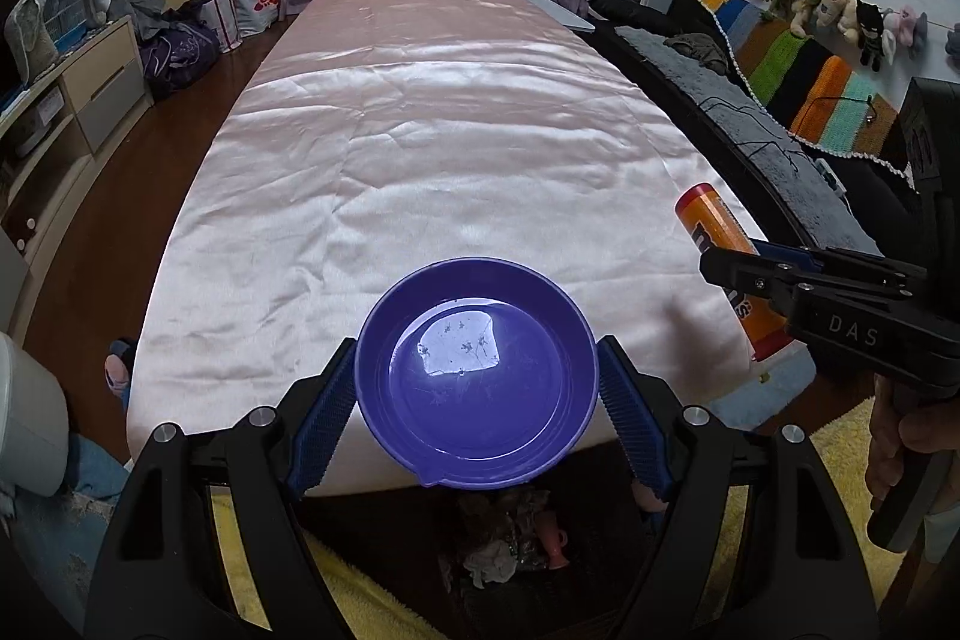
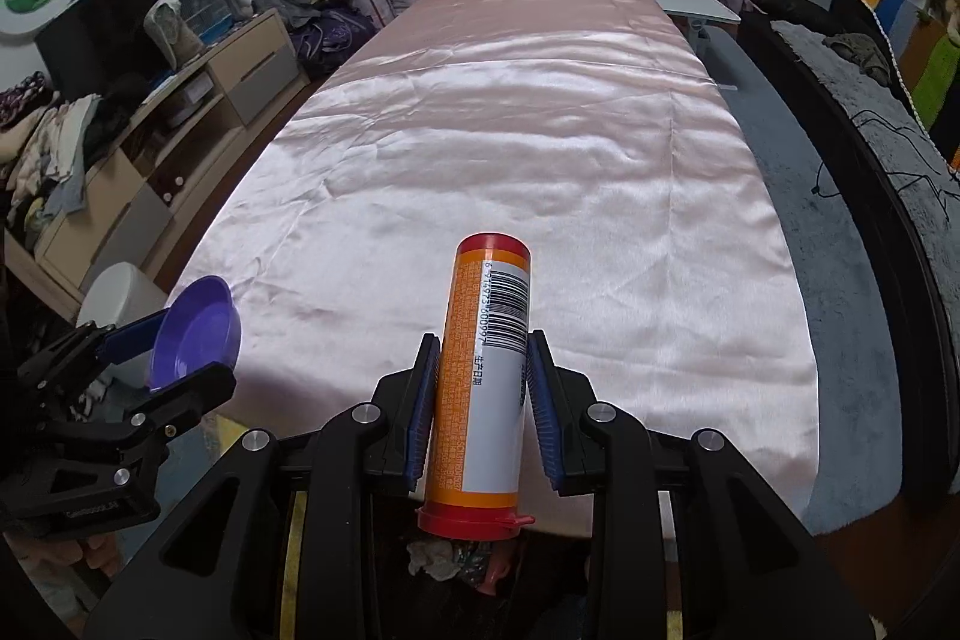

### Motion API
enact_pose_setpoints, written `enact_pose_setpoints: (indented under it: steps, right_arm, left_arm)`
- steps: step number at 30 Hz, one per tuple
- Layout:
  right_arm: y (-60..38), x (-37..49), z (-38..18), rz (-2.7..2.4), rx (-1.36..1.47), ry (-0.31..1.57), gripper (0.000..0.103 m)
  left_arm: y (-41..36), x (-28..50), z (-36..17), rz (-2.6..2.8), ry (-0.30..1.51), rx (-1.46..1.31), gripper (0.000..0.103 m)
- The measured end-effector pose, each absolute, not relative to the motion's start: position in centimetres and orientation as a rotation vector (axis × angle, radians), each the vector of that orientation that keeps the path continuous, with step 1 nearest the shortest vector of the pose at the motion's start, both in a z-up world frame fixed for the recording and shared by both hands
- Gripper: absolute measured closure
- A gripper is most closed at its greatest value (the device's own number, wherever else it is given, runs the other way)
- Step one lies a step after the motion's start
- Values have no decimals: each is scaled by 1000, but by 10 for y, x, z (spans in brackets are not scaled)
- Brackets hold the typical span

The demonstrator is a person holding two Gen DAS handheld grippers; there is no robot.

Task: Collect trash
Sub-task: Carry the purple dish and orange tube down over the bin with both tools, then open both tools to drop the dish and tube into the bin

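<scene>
Orange red-capped tube (image 2: 486, 376) clamped in right gripper (image 2: 483, 406) fingers; left gripper (image 1: 477, 388) clamps purple bowl (image 1: 477, 376).

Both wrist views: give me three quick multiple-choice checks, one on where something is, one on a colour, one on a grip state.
1. What lies directly below the held items, past the near edge of the table?
A. a bin with crumpled trash
B. a stack of books
C. a laptop

2. What colour is the bowl?
A. green
B. purple
C. white

3. How does the right gripper stand?
A. open and empty
B. shut on the tube
C. shut on the bowl

Answers:
1 A: crumpled trash shows in a dark bin under the edge of the pink table.
2 B: the bowl in the left gripper is purple.
3 B: both fingers of the right gripper press the sides of the orange tube.
</scene>
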State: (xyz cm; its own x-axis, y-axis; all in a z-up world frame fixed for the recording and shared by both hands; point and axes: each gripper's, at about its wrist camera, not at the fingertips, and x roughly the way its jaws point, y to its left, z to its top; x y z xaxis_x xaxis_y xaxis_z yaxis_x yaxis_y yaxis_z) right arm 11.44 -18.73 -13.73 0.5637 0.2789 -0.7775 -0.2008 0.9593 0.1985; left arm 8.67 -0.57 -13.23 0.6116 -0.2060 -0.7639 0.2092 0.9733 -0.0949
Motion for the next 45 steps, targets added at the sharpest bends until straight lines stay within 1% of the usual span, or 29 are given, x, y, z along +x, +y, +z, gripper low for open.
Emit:
enact_pose_setpoints:
  steps: [9, 16, 23, 30, 41, 42, 43, 45]
  right_arm:
    - [-180, 62, -158, 307, 75, 981, 73]
    - [-170, 39, -187, 317, 79, 1046, 73]
    - [-160, 33, -226, 312, 94, 1133, 73]
    - [-163, 34, -248, 306, 138, 1199, 72]
    - [-160, 37, -261, 308, 167, 1250, 70]
    - [-161, 37, -261, 303, 170, 1253, 68]
    - [-163, 38, -261, 298, 178, 1252, 65]
    - [-166, 39, -259, 286, 189, 1245, 51]
  left_arm:
    - [-7, 41, -154, -259, 927, 11, 29]
    - [-9, 23, -186, -271, 993, 12, 29]
    - [-4, 17, -222, -264, 1058, -21, 29]
    - [3, 10, -257, -264, 1138, -27, 29]
    - [2, 15, -277, -280, 1206, -23, 28]
    - [2, 15, -277, -280, 1209, -27, 27]
    - [3, 16, -277, -277, 1209, -29, 24]
    - [3, 17, -275, -273, 1204, -29, 22]
